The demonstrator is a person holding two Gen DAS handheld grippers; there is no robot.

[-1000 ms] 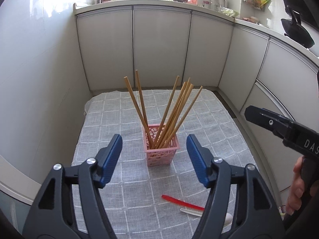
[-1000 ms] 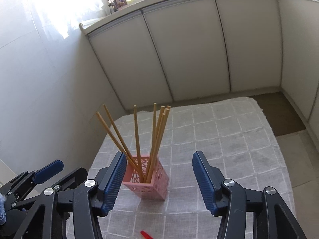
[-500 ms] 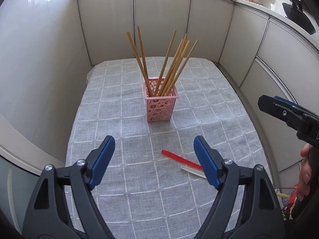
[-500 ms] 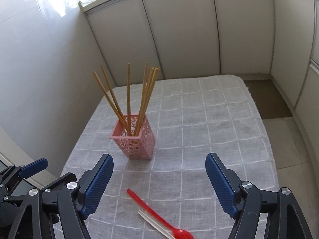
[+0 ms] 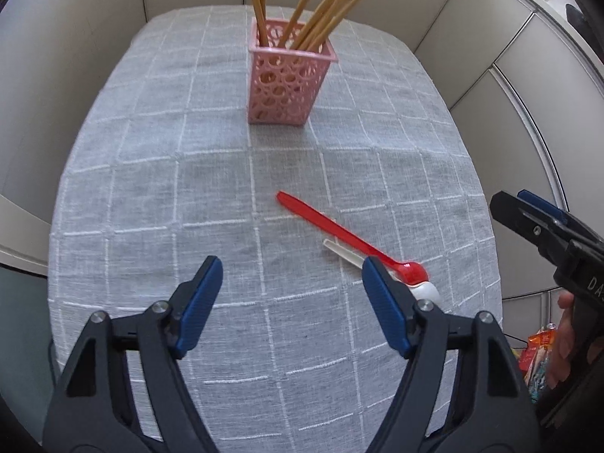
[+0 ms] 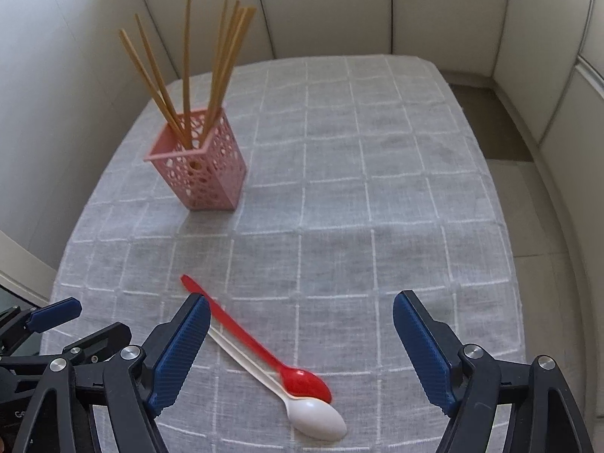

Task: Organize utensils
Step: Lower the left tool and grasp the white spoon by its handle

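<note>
— What is the biggest thing you see?

— The table (image 6: 396, 196). It has a gray cloth with white squares. Cupboard doors (image 6: 332, 7) stand behind the table.

— And on the table?

— A pink basket (image 6: 205, 173) full of holes. It stands up straight, toward the far side of the table. Wooden chopsticks (image 6: 211, 71) stick up out of the basket and lean out like a fan.

— Where are the spoons?

— Well on my side of the basket, lying flat on the cloth. The red spoon (image 6: 260, 347) lies slanted, with its handle end pointing back toward the basket. The white spoon (image 6: 302, 407) lies right beside it, and the red bowl sits partly on top of it.

— What are your tongs doing?

— My right tongs (image 6: 300, 343) are wide apart and hold nothing. From that camera the two spoons show between the blue pads. My left tongs (image 5: 290, 302) are wide apart too, with nothing in them. They are above the cloth, on my side of the basket, and the spoons are near their right pad (image 5: 385, 313).
</note>
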